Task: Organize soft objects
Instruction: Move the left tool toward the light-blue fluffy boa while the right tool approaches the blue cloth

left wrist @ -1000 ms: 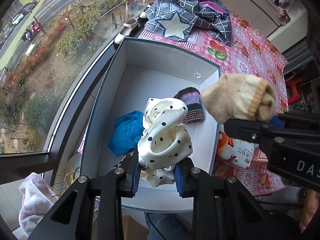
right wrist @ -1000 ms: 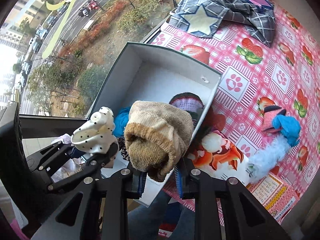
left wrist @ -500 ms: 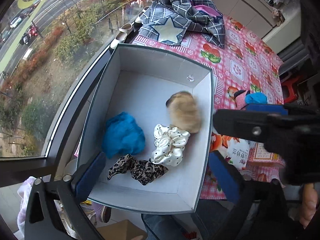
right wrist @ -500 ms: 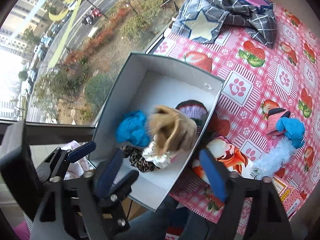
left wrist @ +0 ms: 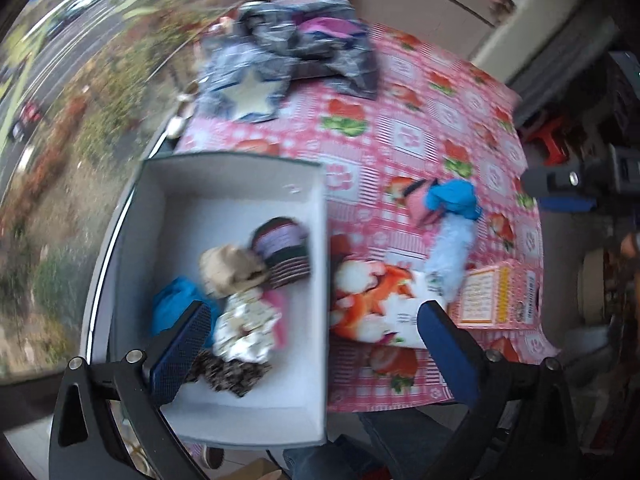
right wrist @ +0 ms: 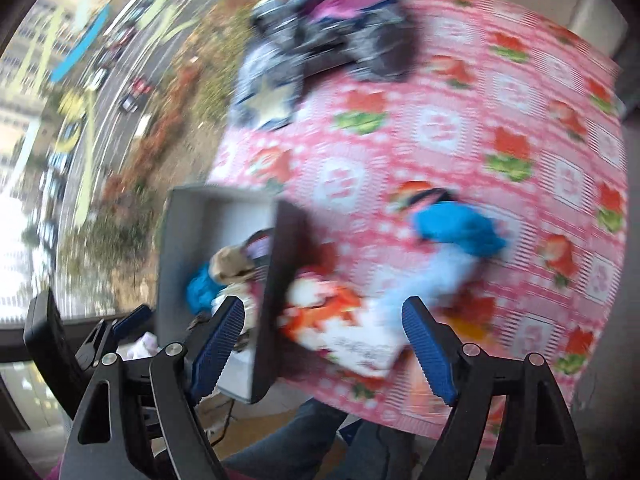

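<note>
A white box (left wrist: 240,420) stands at the table's left edge by the window and also shows in the right wrist view (right wrist: 176,240). Inside lie a beige knit hat (left wrist: 232,270), a white polka-dot scrunchie (left wrist: 246,330), a blue cloth (left wrist: 174,306), a striped knit piece (left wrist: 284,250) and a leopard scrunchie (left wrist: 232,374). On the pink tablecloth lies a bundle of a blue cloth (left wrist: 452,198), a pink item (left wrist: 420,210) and a pale blue fluffy sock (left wrist: 450,256), seen also in the right wrist view (right wrist: 456,228). My left gripper (left wrist: 312,354) is open and empty over the box's front. My right gripper (right wrist: 320,350) is open and empty above the table edge.
A plaid garment with a star patch (left wrist: 288,40) lies at the table's far end. A printed packet (left wrist: 376,308) and a yellow booklet (left wrist: 490,294) lie right of the box. A window runs along the left. The right gripper shows at the right of the left wrist view (left wrist: 568,190).
Both grippers opened and dropped the polka-dot scrunchie and the beige hat into the box. Both have since swung to the right, toward the tablecloth; the views are blurred by motion.
</note>
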`<state>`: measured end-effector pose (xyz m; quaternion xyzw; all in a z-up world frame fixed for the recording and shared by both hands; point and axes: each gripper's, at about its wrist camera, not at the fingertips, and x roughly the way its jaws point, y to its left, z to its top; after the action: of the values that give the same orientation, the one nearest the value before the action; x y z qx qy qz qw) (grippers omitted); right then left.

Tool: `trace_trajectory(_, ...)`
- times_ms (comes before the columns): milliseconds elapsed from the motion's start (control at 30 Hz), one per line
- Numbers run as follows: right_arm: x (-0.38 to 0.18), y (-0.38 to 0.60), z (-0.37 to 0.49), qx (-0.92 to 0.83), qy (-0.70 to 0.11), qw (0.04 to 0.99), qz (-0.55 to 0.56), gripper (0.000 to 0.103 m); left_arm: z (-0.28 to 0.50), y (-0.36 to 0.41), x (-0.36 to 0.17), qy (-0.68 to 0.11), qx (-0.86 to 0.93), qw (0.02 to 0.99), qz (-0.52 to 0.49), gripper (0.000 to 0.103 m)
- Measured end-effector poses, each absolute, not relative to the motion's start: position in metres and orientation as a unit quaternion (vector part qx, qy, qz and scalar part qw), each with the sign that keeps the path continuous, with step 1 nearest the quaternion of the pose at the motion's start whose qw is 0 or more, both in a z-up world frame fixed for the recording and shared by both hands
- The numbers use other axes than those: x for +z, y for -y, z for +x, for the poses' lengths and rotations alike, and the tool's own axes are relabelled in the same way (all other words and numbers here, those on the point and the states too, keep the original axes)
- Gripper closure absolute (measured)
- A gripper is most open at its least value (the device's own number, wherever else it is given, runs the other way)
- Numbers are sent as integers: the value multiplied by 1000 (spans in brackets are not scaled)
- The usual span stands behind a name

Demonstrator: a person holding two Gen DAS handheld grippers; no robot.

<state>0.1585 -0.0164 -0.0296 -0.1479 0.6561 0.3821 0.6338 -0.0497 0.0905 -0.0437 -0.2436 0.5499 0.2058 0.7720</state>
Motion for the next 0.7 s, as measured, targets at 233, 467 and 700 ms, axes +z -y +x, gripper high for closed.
trace_trajectory(233,-54,82,212,324,-684,645,-104,1,42,-52,-77,-604,117,763,-199,0)
trace_trajectory(467,-90,134,235,291,-718,630,-55,1,116,-31,-129,-656,47,727,-196,0)
trace_trajectory(700,-123,158,253,274,-743,609,-27,1,149,-23,-175,-690,-15,676,-260,0)
